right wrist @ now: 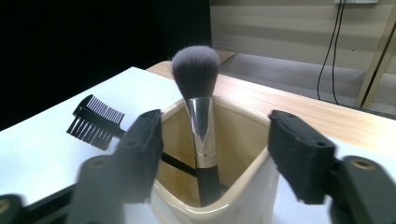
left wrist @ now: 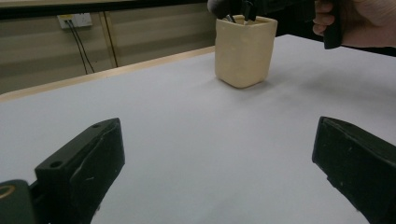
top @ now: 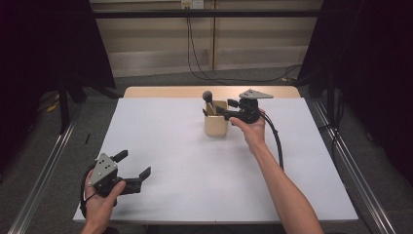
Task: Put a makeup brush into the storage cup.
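Note:
A cream square cup (top: 216,124) stands at the table's far middle. A makeup brush (top: 208,97) with a dark fluffy head and a silver ferrule stands upright in it. In the right gripper view the brush (right wrist: 196,70) rises between the two jaws of my right gripper (right wrist: 215,126), whose pads are apart on either side of it and do not touch it. A black eyelash comb (right wrist: 95,122) leans out over the cup's (right wrist: 233,186) left rim. My right gripper (top: 221,113) hovers at the cup's top. My left gripper (top: 134,163) rests open near the front left, with nothing between its jaws.
The white table top (top: 195,161) ends in a wooden strip (top: 160,91) at the far edge. Cables (top: 195,58) hang down the back wall. From the left gripper view the cup (left wrist: 243,49) stands far ahead, with the person's right hand (left wrist: 359,23) beside it.

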Demonstrator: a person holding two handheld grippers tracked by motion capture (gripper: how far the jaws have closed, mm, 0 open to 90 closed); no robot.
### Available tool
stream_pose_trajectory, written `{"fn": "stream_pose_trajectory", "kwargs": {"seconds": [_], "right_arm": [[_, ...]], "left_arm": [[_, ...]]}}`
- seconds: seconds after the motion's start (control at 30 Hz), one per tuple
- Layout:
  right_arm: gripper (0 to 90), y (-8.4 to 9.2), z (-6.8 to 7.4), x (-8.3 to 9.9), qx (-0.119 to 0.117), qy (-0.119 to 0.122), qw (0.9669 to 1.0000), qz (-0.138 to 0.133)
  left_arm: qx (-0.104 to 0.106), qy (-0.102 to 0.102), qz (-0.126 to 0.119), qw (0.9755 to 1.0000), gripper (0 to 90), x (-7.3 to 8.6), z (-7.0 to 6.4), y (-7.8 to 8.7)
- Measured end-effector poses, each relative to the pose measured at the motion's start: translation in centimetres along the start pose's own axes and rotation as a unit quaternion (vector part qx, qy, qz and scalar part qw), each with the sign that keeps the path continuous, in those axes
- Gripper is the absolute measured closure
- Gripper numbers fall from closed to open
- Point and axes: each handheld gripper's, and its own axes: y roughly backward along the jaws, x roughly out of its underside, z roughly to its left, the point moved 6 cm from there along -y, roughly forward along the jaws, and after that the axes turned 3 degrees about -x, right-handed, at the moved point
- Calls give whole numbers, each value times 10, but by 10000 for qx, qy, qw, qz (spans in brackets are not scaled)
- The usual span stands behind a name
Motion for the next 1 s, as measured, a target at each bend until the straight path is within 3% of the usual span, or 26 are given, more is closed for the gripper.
{"fn": "stream_pose_trajectory", "kwargs": {"seconds": [0.2,0.5,0.73,1.0], "right_arm": [[205,3,-1,-1,246,139,9996,27],[26,6,-2,-3,169,14,9999,-13],[29,12,-3,-1,174,-50,9998,17],[34,18,2,3,268,136,9995,-39]], "left_arm": [[0,9,17,10000,24,0,1,-3],[-13,76,24,10000,24,1,3,-4],[-7,57,31,10000,24,1,2,-5],[-6,5,25,10000,24,1,1,-3]]}}
